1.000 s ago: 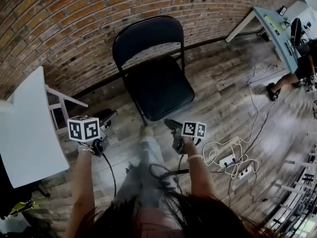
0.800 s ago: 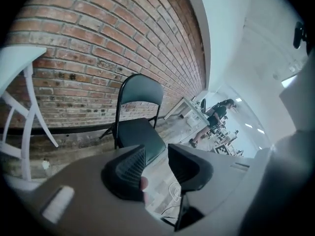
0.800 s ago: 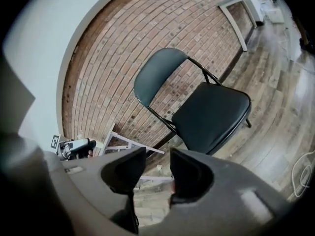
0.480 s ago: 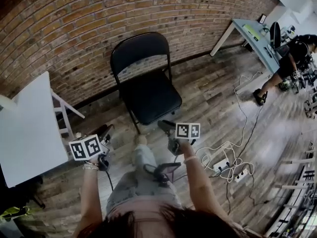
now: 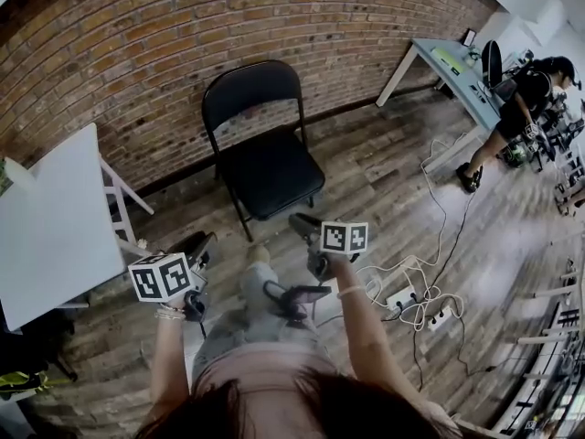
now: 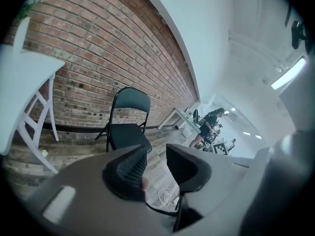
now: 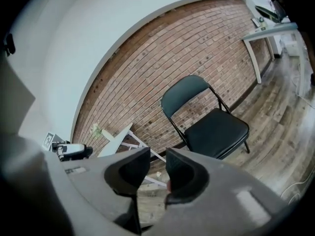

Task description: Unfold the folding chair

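Folding chair (image 5: 265,149) stands opened out: seat flat, back upright, legs on the wooden floor (image 5: 384,190), close to the brick wall (image 5: 183,53). Judging by that, the unfolding is done and nothing of the task is left for you but to keep clear of it.

From your left: the white bench (image 5: 46,218) stands at the far left, well apart from the chair. Your left tongs (image 5: 201,243) hang left of the chair and short of it, not touching it. Their jaws stand apart with nothing between them, and have just been closing somewhat.

The chair lies ahead of you, between the lines of the two tongs and nearer the wall. Your right tongs (image 5: 303,224) show just below the seat's front corner in the head view, yet the right gripper view puts the chair well ahead of them. Their jaws are likewise apart and empty, and have just been closing.

Farther right, cables (image 5: 411,295) lie tangled on the floor, and a person (image 5: 526,90) stands by a desk (image 5: 448,62).
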`<control>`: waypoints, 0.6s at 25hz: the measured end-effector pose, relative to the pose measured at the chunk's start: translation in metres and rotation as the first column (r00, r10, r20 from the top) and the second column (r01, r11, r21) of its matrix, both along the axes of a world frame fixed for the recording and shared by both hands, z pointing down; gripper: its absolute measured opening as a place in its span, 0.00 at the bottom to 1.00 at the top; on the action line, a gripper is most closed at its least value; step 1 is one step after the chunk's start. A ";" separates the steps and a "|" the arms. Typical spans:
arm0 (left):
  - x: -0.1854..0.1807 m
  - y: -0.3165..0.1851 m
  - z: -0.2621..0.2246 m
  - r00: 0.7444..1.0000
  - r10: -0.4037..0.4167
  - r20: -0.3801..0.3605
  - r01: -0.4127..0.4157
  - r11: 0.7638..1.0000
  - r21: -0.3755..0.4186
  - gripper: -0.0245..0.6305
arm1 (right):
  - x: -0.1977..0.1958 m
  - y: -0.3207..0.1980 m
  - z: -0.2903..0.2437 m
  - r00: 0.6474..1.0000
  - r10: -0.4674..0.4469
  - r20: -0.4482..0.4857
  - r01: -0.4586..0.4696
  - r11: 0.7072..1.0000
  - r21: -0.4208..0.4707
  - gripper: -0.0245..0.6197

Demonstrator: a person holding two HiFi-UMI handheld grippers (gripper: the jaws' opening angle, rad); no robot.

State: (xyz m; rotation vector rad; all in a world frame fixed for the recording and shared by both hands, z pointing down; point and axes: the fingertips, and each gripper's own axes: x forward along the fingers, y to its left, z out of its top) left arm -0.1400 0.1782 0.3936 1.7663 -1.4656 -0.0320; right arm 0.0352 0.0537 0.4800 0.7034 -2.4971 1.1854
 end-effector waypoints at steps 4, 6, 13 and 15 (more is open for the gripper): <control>0.023 0.018 -0.009 0.999 0.037 0.012 -0.037 0.999 -0.008 0.21 | 0.010 0.006 -0.022 1.000 -0.001 0.006 0.001 0.999 0.051 0.16; 0.031 0.022 -0.012 0.999 0.048 0.025 -0.048 0.999 -0.012 0.20 | 0.015 0.006 -0.031 1.000 0.002 0.008 -0.003 0.997 0.072 0.16; 0.058 0.025 -0.012 0.996 0.067 0.064 -0.065 0.997 -0.033 0.19 | 0.031 0.015 -0.038 1.000 -0.006 0.011 0.005 0.995 0.103 0.16; 0.066 0.027 -0.013 0.997 0.056 0.057 -0.054 0.998 -0.033 0.19 | 0.035 0.025 -0.034 1.000 -0.028 -0.010 0.029 0.994 0.106 0.16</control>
